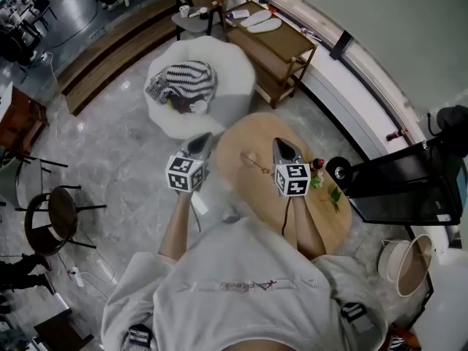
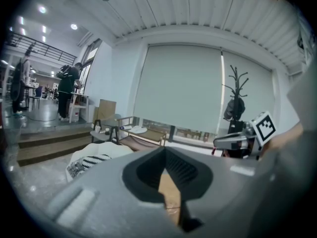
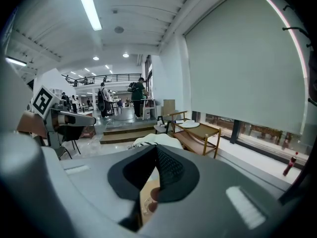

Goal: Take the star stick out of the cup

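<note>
Round wood table [image 1: 238, 134], white pouf [image 1: 228, 64] w/ striped knit [image 1: 186, 79], wood cart [image 1: 278, 46], blk chair [image 1: 62, 214]

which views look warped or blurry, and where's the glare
Head view: fisheye curves the pale wall; round wooden table sharp. Left gripper view: black corners, white slatted ceiling bowed. Right gripper view: long ceiling strip light blown out white.
</note>
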Demonstrator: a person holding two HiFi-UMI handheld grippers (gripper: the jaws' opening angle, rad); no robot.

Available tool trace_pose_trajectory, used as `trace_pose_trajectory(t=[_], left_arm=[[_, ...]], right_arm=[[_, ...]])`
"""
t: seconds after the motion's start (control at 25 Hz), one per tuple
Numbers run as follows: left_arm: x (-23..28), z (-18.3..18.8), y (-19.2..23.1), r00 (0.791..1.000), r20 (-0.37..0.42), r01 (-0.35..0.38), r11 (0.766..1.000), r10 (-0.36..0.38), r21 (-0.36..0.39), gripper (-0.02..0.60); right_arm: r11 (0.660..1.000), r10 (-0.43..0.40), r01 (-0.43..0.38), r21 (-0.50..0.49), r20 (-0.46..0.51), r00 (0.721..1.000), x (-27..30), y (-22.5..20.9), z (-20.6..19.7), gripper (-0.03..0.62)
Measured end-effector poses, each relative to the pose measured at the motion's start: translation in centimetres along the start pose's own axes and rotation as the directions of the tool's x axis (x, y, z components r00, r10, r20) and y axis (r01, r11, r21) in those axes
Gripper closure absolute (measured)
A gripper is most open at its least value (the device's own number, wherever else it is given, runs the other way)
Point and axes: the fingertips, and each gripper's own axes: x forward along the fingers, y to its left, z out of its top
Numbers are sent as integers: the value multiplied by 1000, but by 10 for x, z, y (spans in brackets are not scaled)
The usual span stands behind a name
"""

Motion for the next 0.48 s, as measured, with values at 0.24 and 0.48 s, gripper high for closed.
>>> trace_pose_trajectory(t=[0.24,0.48], left_arm=[[25,9,9,999,-7,31,1000,-31,2,581],[45,8,7,998,-28,63,998,-62,9,581]], right_arm=[[999,-34,34,15,0,999,16,-14,4,590],[998,-52,52,34,-10,999,25,-25,-3,591]])
